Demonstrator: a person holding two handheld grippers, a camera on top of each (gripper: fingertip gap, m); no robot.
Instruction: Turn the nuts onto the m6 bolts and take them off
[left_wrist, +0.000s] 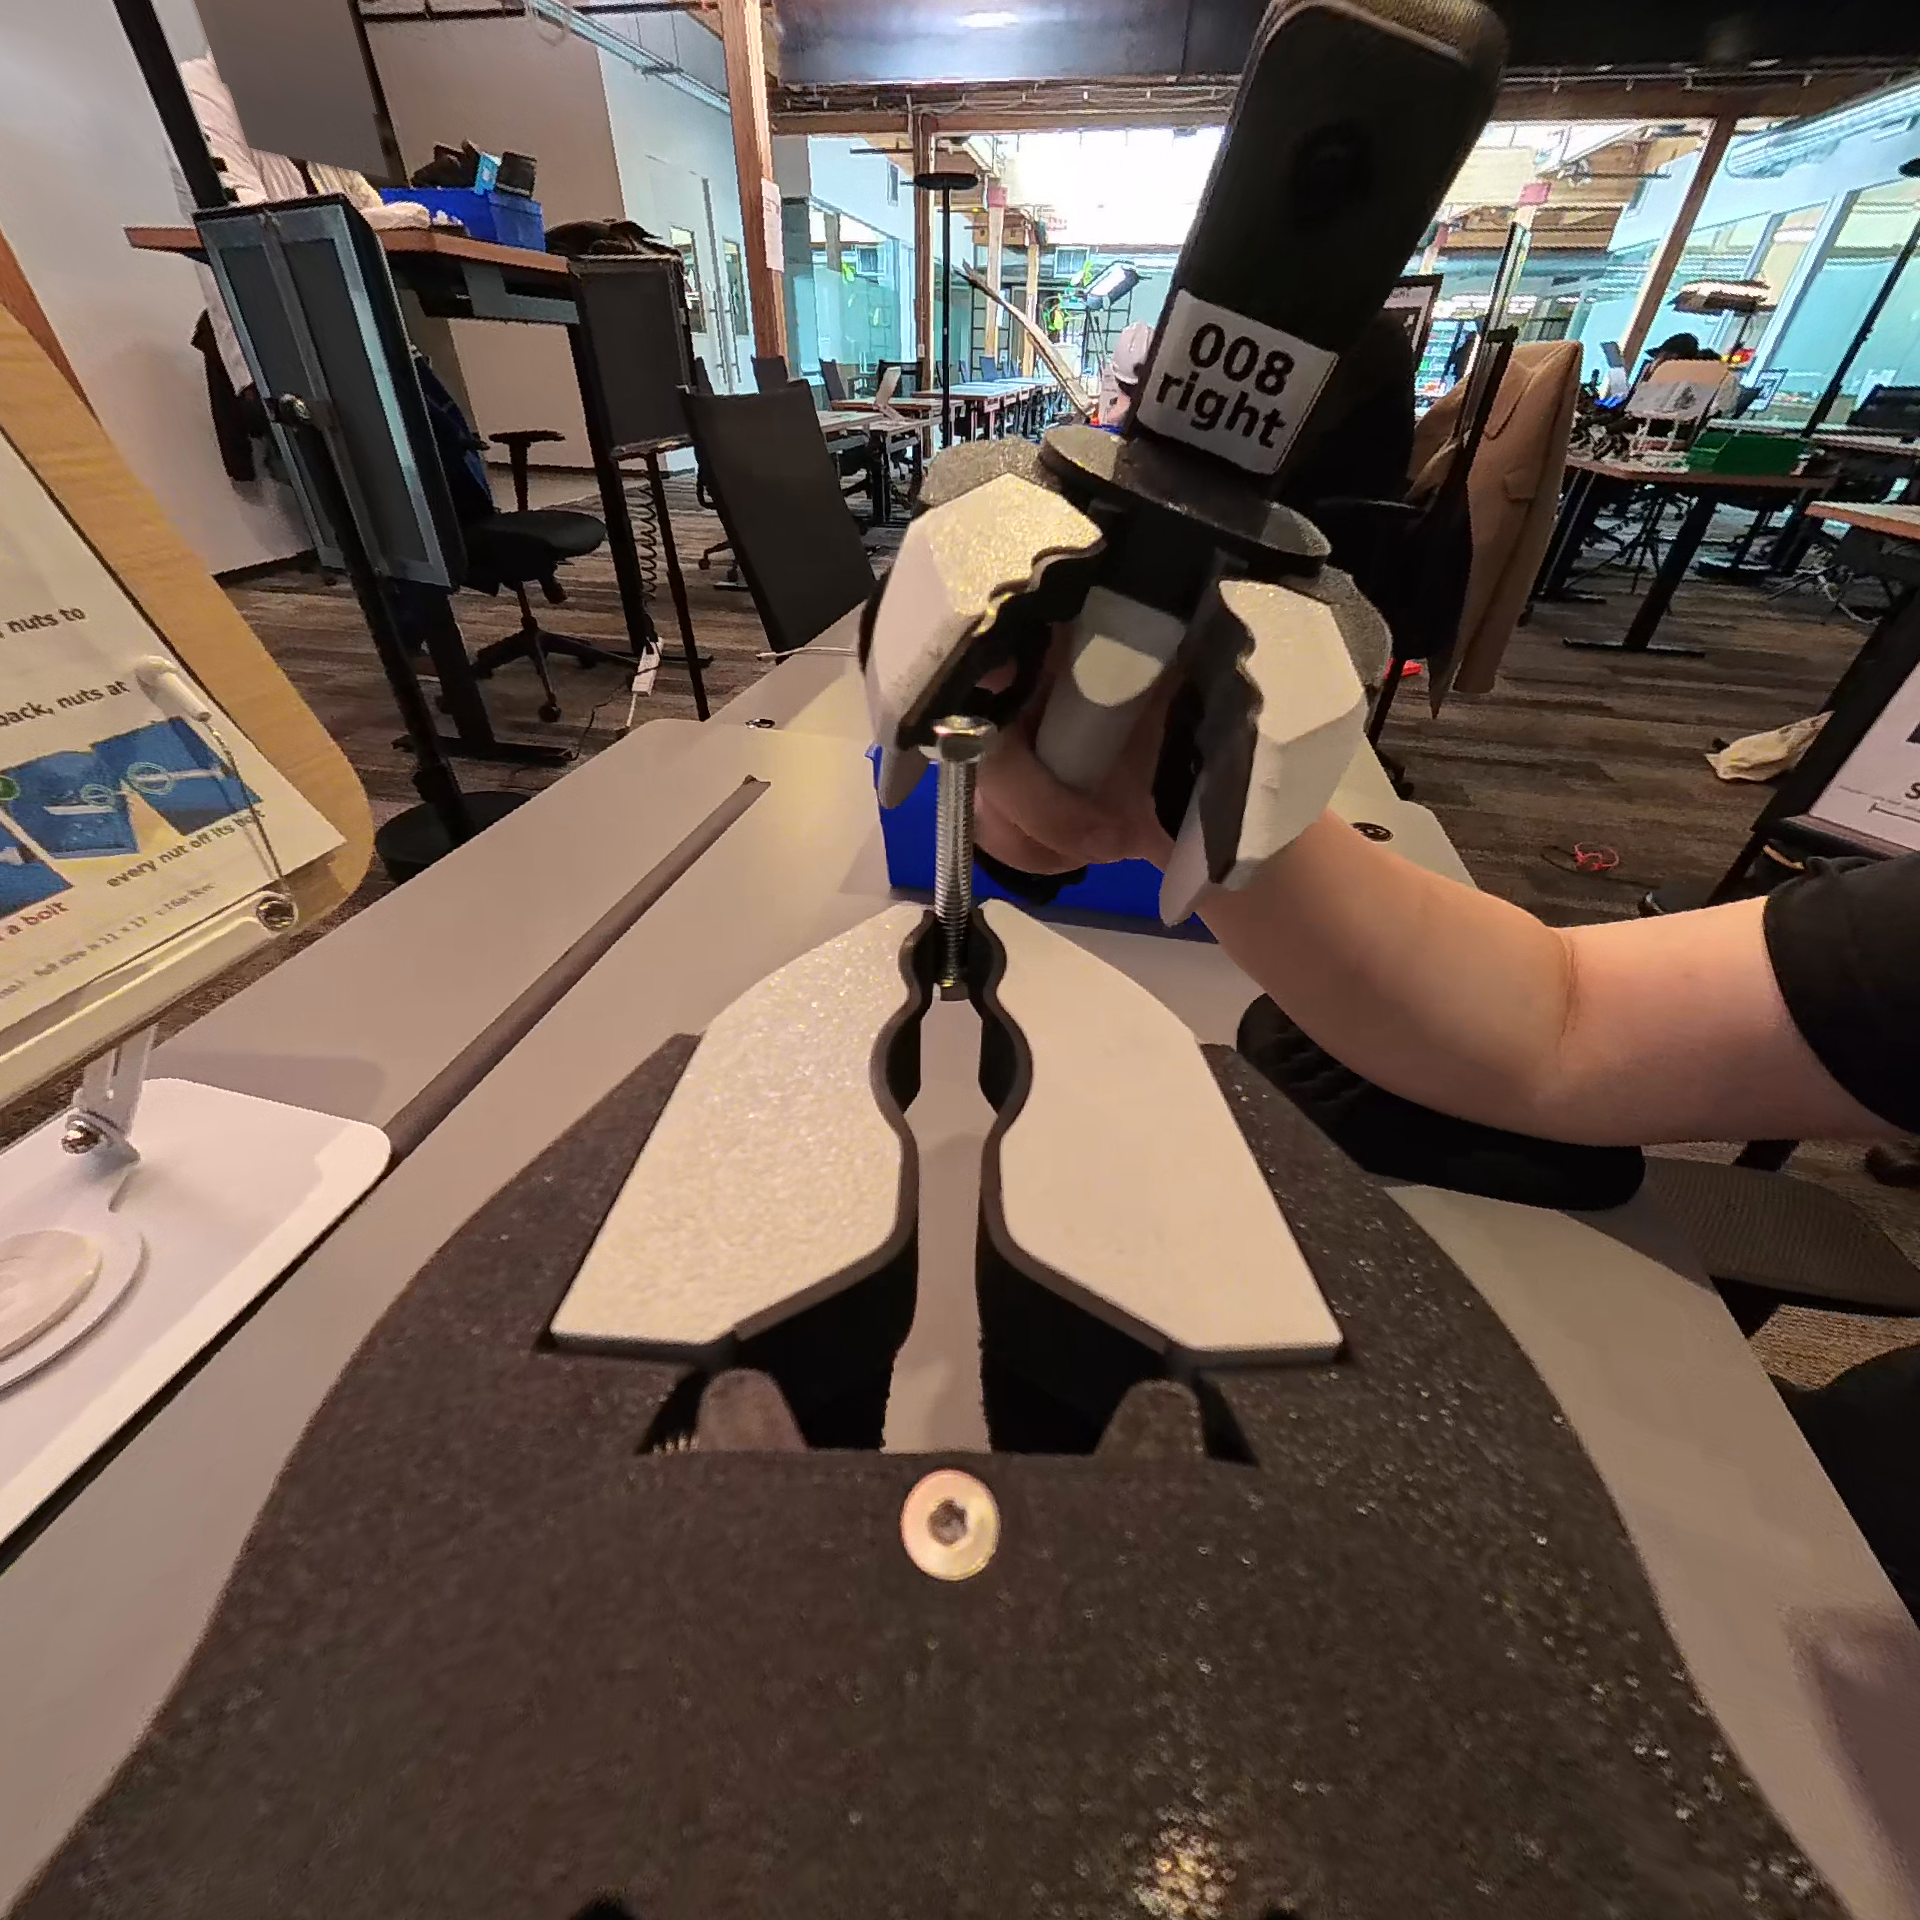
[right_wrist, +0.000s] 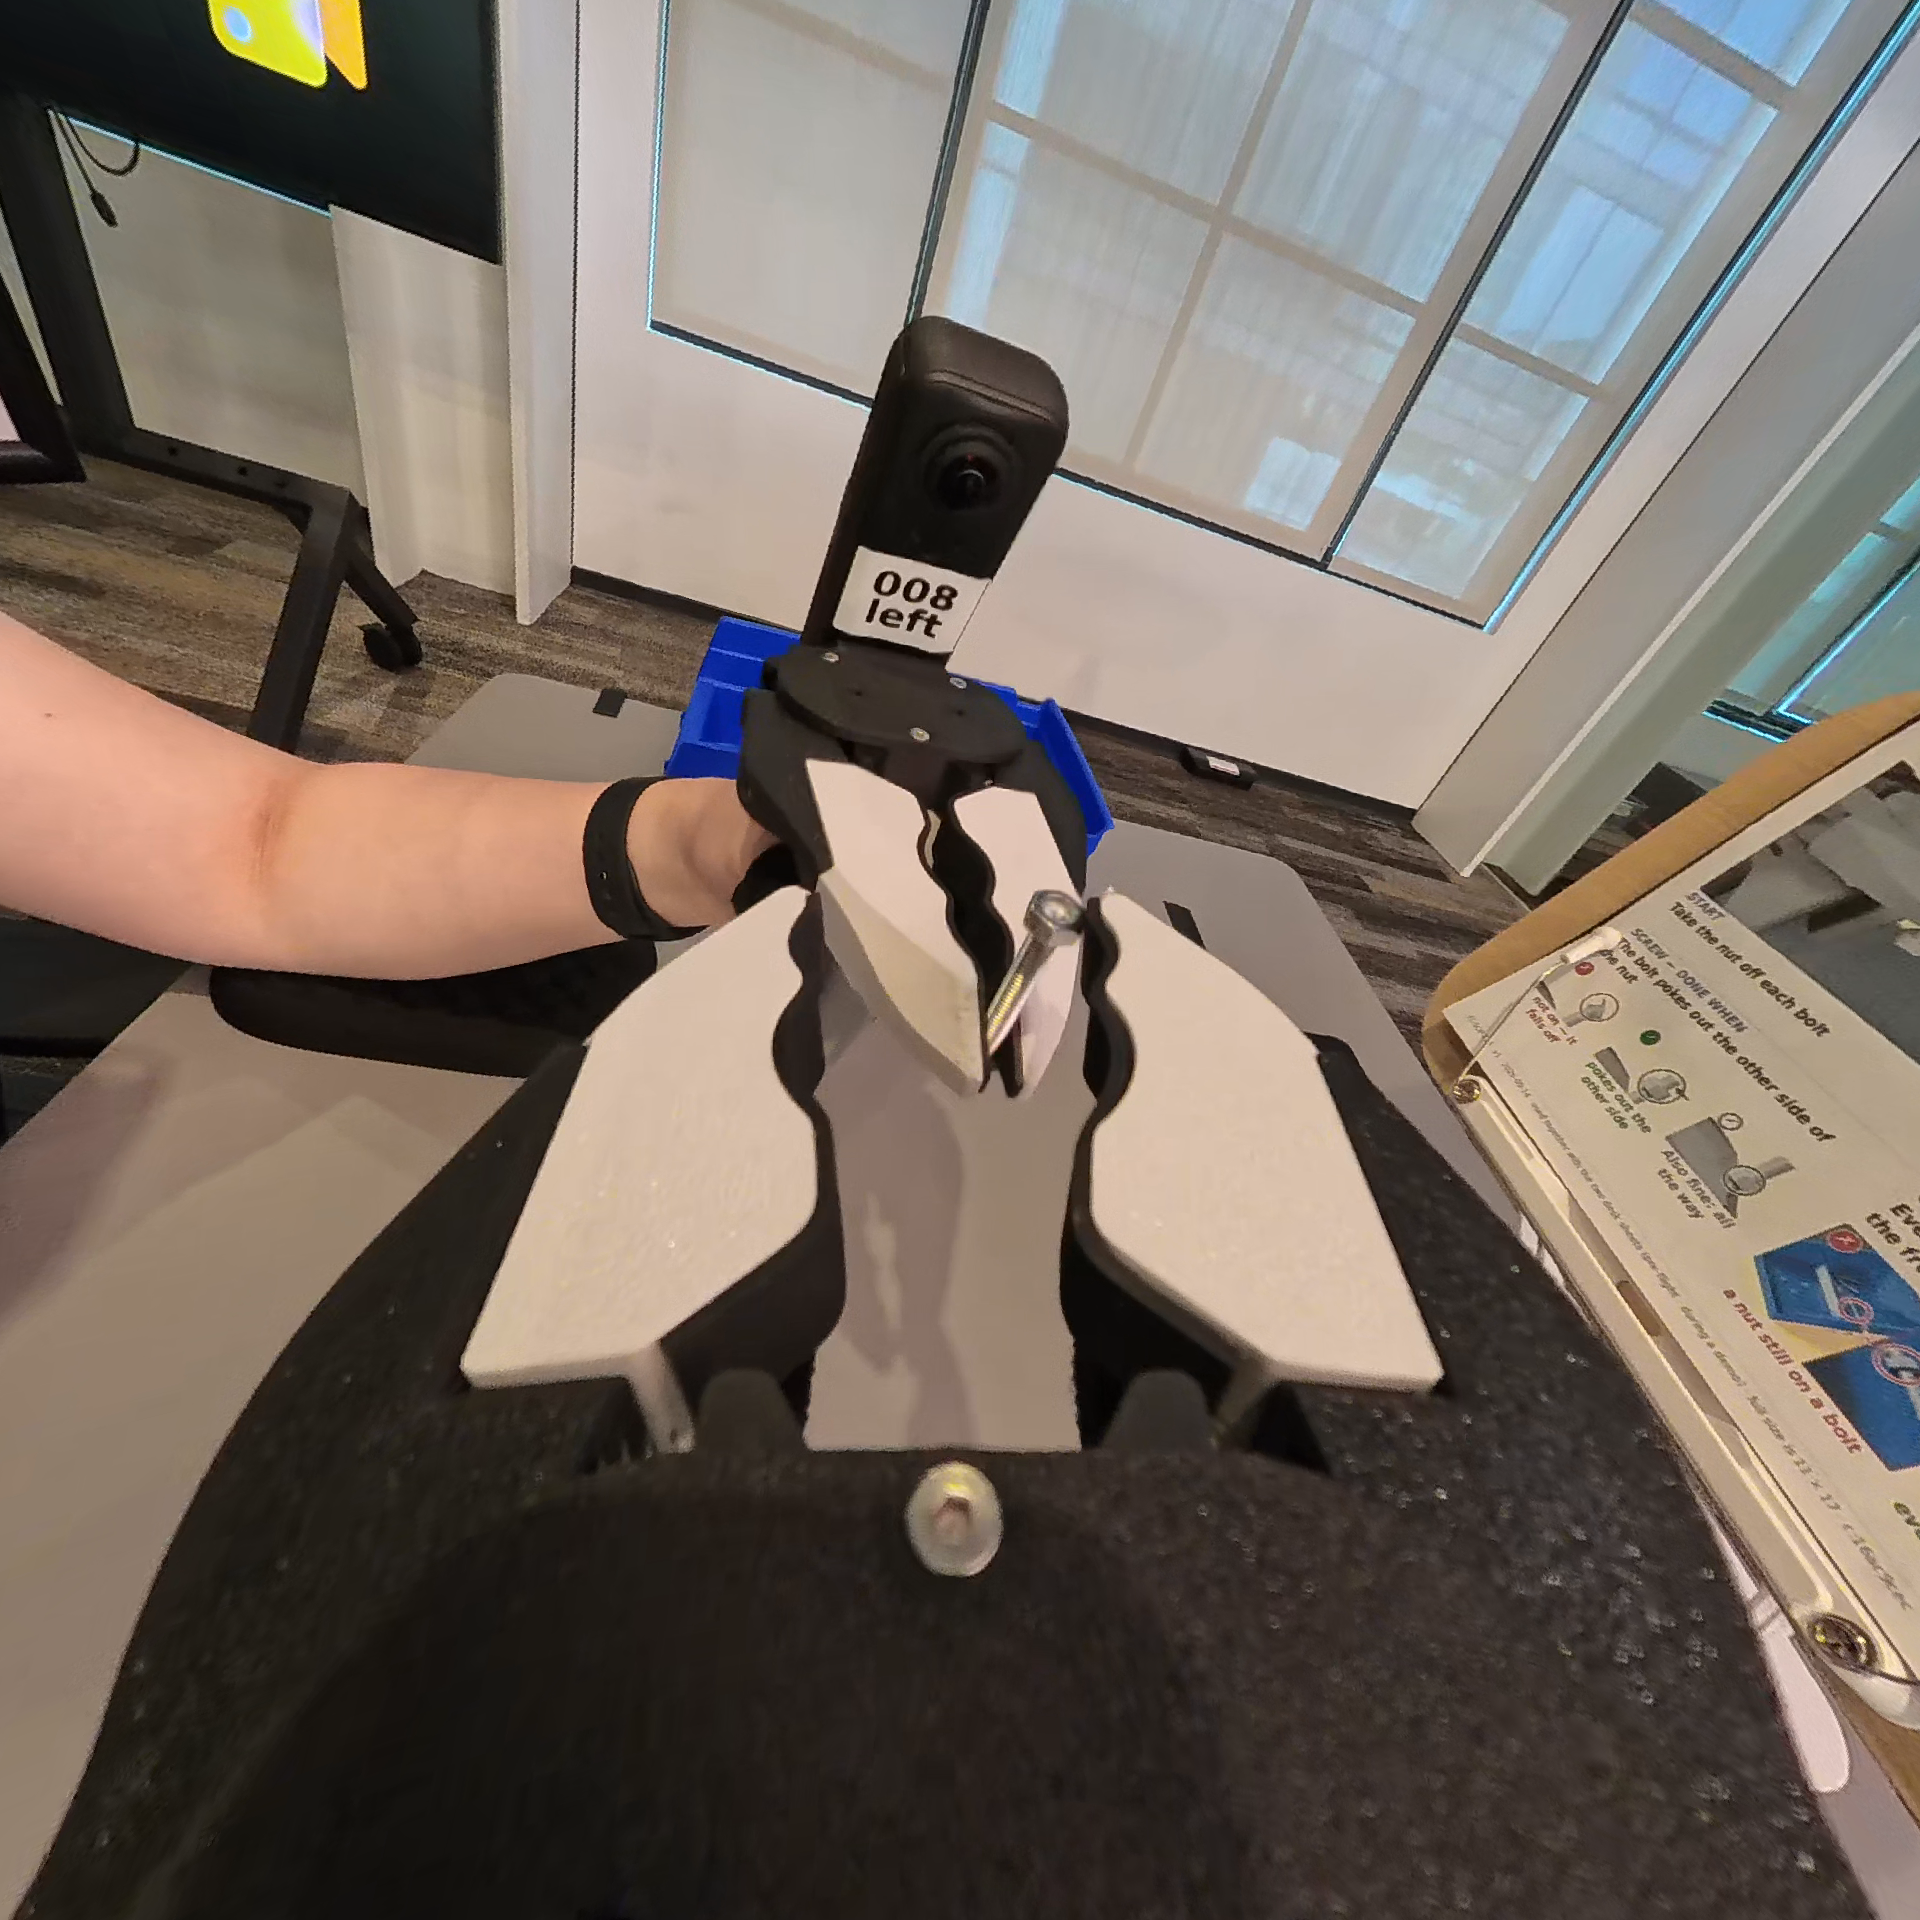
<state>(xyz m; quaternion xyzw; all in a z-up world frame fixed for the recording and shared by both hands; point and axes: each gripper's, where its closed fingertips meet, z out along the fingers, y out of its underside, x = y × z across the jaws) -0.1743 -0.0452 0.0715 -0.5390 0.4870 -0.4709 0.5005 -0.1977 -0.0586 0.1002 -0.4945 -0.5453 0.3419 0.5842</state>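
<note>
A silver bolt (left_wrist: 954, 831) stands upright between the two grippers, with a hex piece at its top end (left_wrist: 961, 736). I cannot tell whether that piece is the bolt's head or a nut. My left gripper (left_wrist: 953, 925) is shut on the bolt's lower end. My right gripper (left_wrist: 1039, 847) faces it, open, with one fingertip close beside the hex piece. In the right wrist view my right gripper (right_wrist: 951, 914) is wide open around the left gripper (right_wrist: 1000, 1075) and the slanted bolt (right_wrist: 1023, 987).
A blue bin (left_wrist: 1101, 883) sits on the grey table (left_wrist: 623, 935) behind the grippers; it also shows in the right wrist view (right_wrist: 717, 707). An instruction sheet on a stand (left_wrist: 104, 779) (right_wrist: 1714, 1195) stands at the table's side. A black chair (left_wrist: 1434, 1122) is beside the table. Only a small space, under 4 cm, lies between the two pairs of fingers.
</note>
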